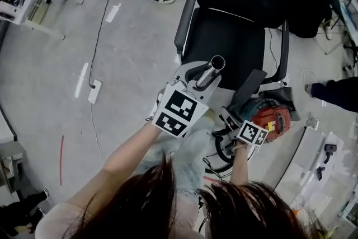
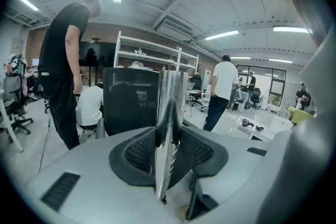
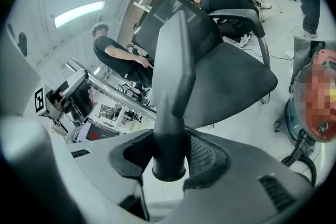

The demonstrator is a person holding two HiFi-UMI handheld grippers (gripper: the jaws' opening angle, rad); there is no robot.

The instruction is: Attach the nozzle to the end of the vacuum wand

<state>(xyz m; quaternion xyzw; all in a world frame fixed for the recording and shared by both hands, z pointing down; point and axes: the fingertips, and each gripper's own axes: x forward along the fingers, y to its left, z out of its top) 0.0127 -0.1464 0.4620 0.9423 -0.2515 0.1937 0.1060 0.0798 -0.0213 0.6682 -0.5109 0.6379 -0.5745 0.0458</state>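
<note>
A chrome vacuum wand (image 1: 211, 71) stands upright in my left gripper (image 1: 199, 82), its open round end toward the camera. In the left gripper view the wand (image 2: 168, 123) is clamped between the dark jaw pads of the left gripper (image 2: 169, 152). My right gripper (image 1: 239, 115) is shut on a black crevice nozzle (image 1: 248, 88), which slants up to the right of the wand. The nozzle (image 3: 174, 76) rises between the right gripper's (image 3: 169, 157) pads, round collar nearest the camera. Wand end and nozzle are apart.
A black mesh office chair (image 1: 230, 36) stands just beyond both grippers. The red vacuum canister (image 1: 271, 118) with its black hose sits on the floor at right. A power strip (image 1: 94, 91) and cable lie left. People stand at the top, and a white desk (image 1: 33, 5) stands at upper left.
</note>
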